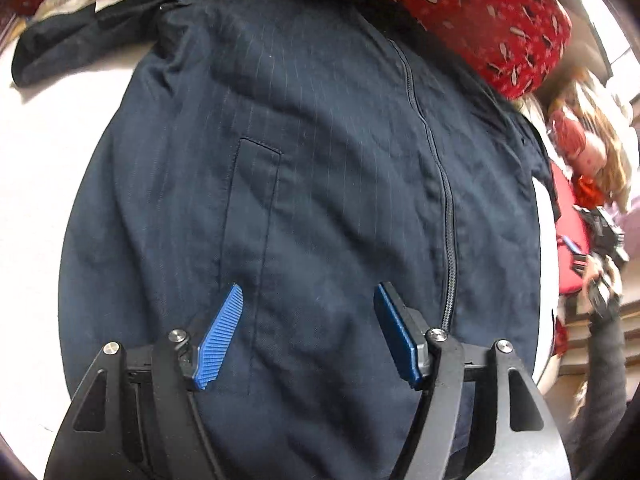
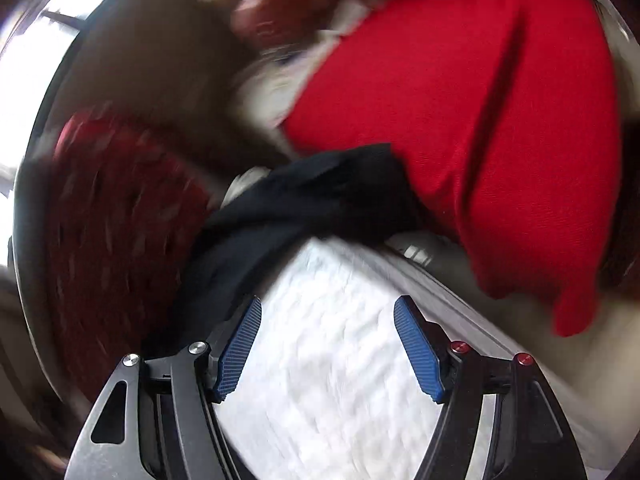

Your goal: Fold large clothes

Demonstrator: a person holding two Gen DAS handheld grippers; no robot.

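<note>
In the left wrist view a navy pinstriped jacket (image 1: pixel 304 184) lies spread flat on a white surface (image 1: pixel 36 184) and fills most of the frame, its zipper (image 1: pixel 444 200) running from the upper right of centre down toward the lower right and a stitched welt pocket (image 1: pixel 252 216) sitting left of centre. One dark sleeve (image 1: pixel 72 48) stretches out to the upper left corner. The left claw (image 1: pixel 308 336) hangs over the lower part of the jacket, released, its two blue ribbed fingers (image 1: pixel 220 340) set well apart with only flat cloth showing between them; the pocket seam passes just beside the left finger and the zipper just beside the right one. A red patterned cloth (image 1: pixel 460 8) borders the top edge of the frame. At the far right edge the right claw (image 1: pixel 576 250) shows small, held in a hand (image 1: pixel 600 276) with a grey sleeve. The right wrist view is blurred. There the right claw (image 2: pixel 328 344) also stands released, with nothing between its fingers, over white textured cloth (image 2: pixel 328 360) in the lower centre. A bunched dark part of the jacket (image 2: pixel 304 208) lies just above and left of its left finger, apart from the pads. A plain red garment (image 2: pixel 480 120) fills the upper right.
</note>
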